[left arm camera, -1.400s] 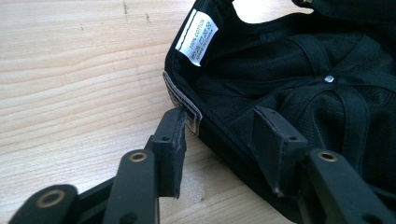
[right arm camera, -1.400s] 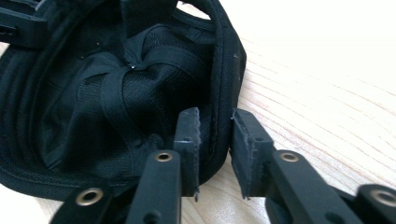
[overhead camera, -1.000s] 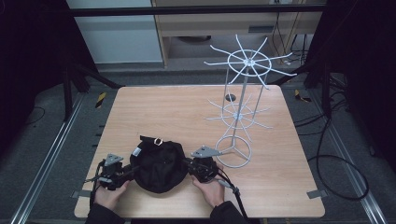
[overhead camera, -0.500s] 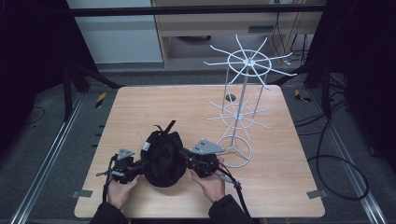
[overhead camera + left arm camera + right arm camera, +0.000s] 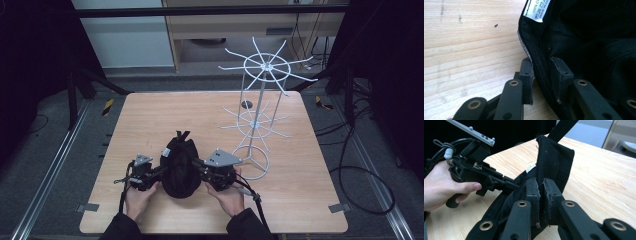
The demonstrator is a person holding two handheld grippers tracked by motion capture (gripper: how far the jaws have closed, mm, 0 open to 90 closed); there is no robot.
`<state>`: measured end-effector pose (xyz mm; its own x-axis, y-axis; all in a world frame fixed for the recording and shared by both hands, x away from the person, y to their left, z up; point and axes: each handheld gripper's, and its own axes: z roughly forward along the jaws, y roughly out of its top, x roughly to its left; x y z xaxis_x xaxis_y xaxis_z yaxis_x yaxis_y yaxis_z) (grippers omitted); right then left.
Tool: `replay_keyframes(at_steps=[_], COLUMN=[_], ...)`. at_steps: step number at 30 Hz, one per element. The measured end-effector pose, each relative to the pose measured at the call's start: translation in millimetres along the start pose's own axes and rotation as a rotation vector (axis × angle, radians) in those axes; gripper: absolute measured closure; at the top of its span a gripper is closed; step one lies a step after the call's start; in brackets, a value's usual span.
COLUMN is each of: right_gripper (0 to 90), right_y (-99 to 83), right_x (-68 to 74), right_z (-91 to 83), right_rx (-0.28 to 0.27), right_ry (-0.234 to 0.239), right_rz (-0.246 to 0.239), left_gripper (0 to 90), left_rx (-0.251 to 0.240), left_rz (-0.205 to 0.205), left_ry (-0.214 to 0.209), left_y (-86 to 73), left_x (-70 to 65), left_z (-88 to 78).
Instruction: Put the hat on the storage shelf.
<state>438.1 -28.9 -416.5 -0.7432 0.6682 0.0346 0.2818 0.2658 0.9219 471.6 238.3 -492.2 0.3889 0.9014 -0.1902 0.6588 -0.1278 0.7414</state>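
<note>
Two hand-held grippers pinch a black cap from either side at the near edge of the table.

The black cap (image 5: 179,167) sits near the front middle of the wooden table (image 5: 150,115), bunched up between the tools. The left gripper (image 5: 541,75) has its jaws clamped over the cap's rim, one jaw inside, one outside, below a white label (image 5: 536,10). The right gripper (image 5: 541,187) is squeezed tight on a fold of fabric. A white wire rack (image 5: 260,100) stands just right of the right gripper and runs to the far right.
</note>
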Motion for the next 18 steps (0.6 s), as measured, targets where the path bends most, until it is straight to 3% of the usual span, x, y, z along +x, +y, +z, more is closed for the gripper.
replay_keyframes(at_steps=[6,12,18], right_gripper=[83.9,84.2,84.2], right_y=[3.5,16.4,17.1], right_x=[-3.0,1.8,5.8], right_z=[-1.4,-3.2,-0.8], right_rx=[-0.005,-0.006,-0.01], right_ry=[0.002,-0.021,-0.002], right_rz=[-0.009,-0.1,-0.105], left_gripper=[71.6,71.0,69.7], left_rx=[0.006,0.015,0.023], left_rz=[0.006,0.038,0.041], left_ry=[-0.028,-0.057,-0.066], left_y=[0.0,-0.7,-0.8], left_x=[-3.7,-13.4,-12.6], left_z=[3.5,8.3,8.0])
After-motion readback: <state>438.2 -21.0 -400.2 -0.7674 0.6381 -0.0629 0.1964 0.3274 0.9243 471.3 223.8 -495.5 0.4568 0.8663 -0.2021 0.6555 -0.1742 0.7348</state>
